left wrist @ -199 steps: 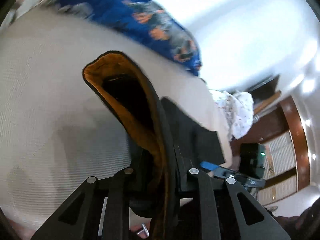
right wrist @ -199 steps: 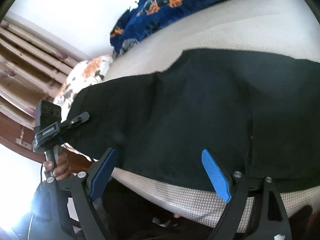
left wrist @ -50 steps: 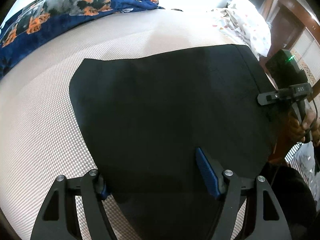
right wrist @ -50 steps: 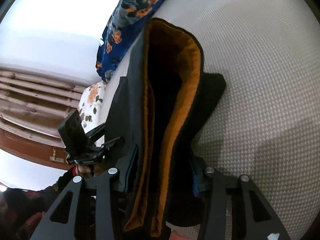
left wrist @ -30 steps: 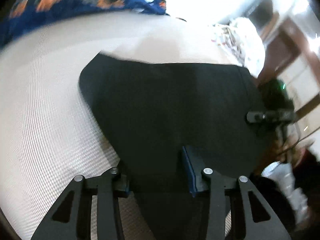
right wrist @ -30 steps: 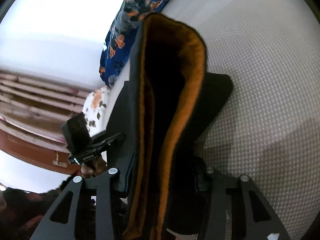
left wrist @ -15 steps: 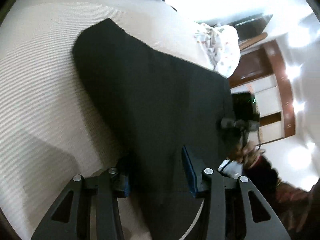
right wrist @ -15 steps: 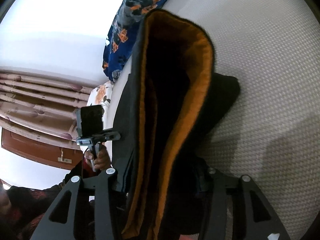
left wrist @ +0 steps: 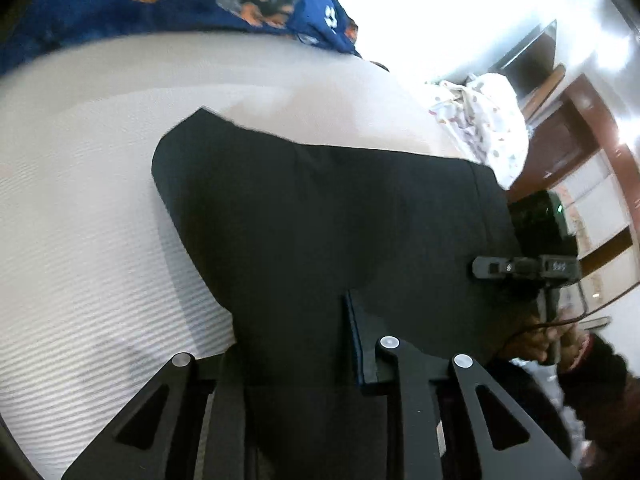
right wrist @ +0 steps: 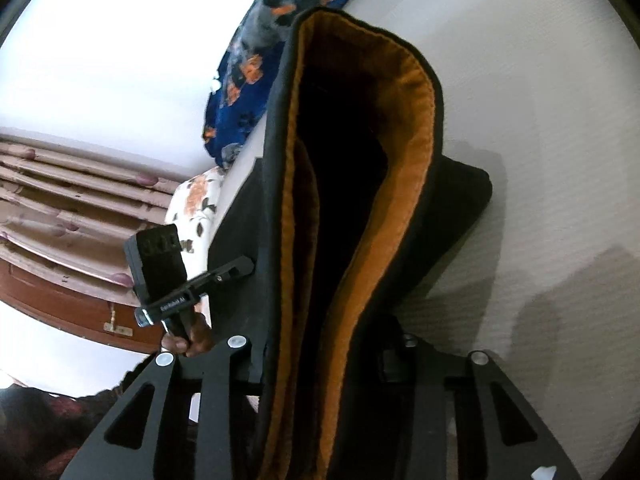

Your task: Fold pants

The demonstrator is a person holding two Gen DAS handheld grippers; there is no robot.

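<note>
Pants (left wrist: 340, 216) pinched in both my left tongs (left wrist: 296, 344) and right tongs (right wrist: 320, 344), mid-fold on the bed (left wrist: 80, 240); next I'd carry the lifted orange-lined waistband (right wrist: 400, 152) across.

The pants (left wrist: 340, 220) are matt black cloth outside; their lining (right wrist: 400, 184) looks like soft orange fleece, though the view is close and blurred. The bed (left wrist: 80, 240) wears a cream cover with a fine ribbed weave. The blanket (left wrist: 168, 4) is plush printed cloth. Both claws, left (left wrist: 296, 356) and right (right wrist: 320, 344), are matt black plastic with bright metal screws.
</note>
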